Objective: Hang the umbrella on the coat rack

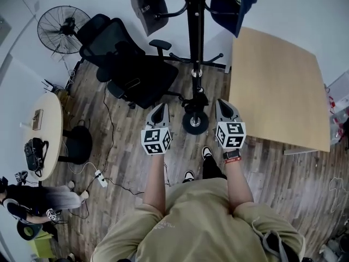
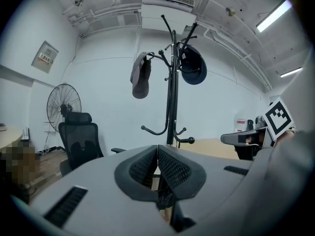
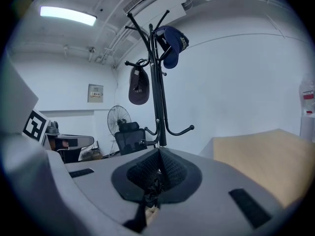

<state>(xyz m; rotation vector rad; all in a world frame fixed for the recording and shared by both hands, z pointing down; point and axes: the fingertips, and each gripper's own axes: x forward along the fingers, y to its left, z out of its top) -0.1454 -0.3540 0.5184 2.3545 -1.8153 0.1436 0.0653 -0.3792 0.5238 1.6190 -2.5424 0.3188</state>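
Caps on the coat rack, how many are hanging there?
2. On the coat rack, a grey cap hangs left of the pole; a navy cap hangs right of it, higher up. Another could hide behind.

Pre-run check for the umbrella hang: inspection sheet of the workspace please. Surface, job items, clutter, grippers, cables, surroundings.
Surface: wood-plank floor; wooden table at right.
Job's things: coat rack upright straight ahead, grey cap and blue cap hanging on it; umbrella, nothing seen.
Clutter: office chair left of the rack; bag on round table.
Grippers: left gripper and right gripper both shut, empty.
Cables: power strip with cord across the floor at left.
Surroundings: fan; another person low left.
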